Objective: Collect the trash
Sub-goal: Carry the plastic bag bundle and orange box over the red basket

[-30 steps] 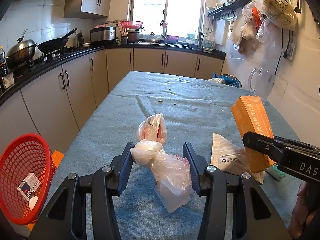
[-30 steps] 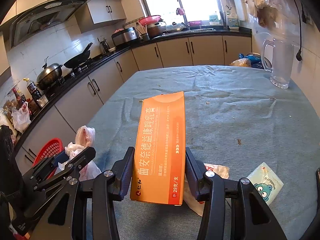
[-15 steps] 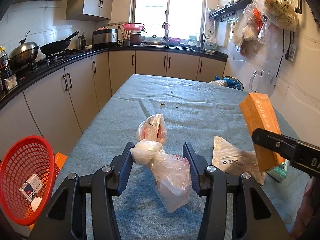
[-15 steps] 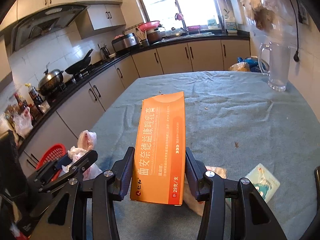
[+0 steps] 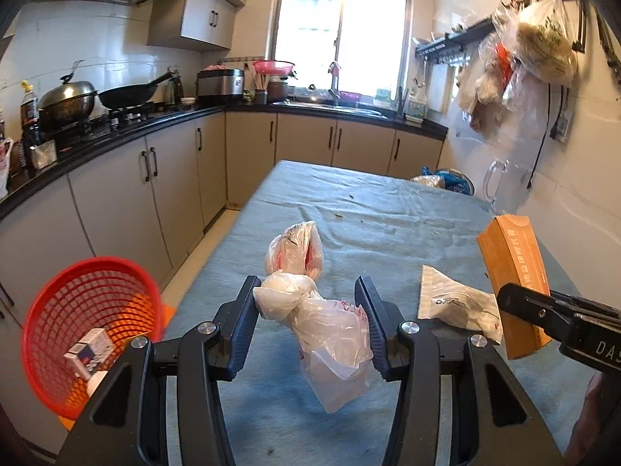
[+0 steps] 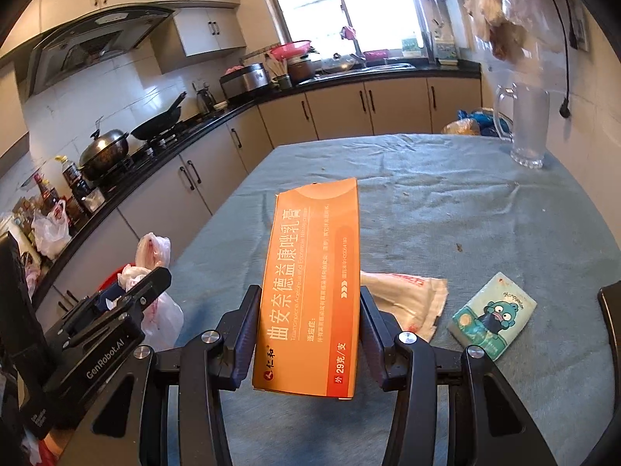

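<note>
Open tabletop (image 5: 388, 217) beyond flat wrapper (image 5: 454, 303)

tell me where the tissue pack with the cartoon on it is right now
The tissue pack lies flat on the blue-covered table, lower right in the right wrist view, just right of the flat white bag and the right gripper.

Both wrist cameras close behind their jaws, facing down the table (image 5: 388, 225) toward the window (image 6: 349, 4), side by side

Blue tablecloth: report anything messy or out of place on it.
The blue tablecloth is rumpled and dotted with small dark crumbs. A crumpled white plastic bag and a green cartoon tissue pack lie loose.
</note>
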Available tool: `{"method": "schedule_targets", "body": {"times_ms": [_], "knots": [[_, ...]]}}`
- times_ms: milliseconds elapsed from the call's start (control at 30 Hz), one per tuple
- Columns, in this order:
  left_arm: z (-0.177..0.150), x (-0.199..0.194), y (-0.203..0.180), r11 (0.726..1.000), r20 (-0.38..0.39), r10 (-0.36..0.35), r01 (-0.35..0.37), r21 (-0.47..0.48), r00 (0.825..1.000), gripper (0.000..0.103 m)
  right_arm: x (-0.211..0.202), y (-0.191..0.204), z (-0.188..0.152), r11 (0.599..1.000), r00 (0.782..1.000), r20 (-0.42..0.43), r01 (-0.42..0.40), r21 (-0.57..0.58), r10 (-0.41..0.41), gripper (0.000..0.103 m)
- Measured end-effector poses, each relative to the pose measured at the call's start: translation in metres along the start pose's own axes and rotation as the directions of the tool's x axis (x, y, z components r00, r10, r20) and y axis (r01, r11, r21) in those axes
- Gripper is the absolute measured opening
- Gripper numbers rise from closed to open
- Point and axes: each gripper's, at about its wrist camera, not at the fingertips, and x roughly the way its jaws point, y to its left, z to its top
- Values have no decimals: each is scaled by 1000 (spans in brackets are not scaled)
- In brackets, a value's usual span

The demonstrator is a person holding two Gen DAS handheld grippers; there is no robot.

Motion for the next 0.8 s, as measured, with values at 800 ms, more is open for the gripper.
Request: {"method": "schedule_targets", "body": {"times_ms": [800], "knots": [[-13,-47,131,971,15,159,-154,-183,987,49,41,120,-9,976,979,-141,-166,-141,146,51]]}}
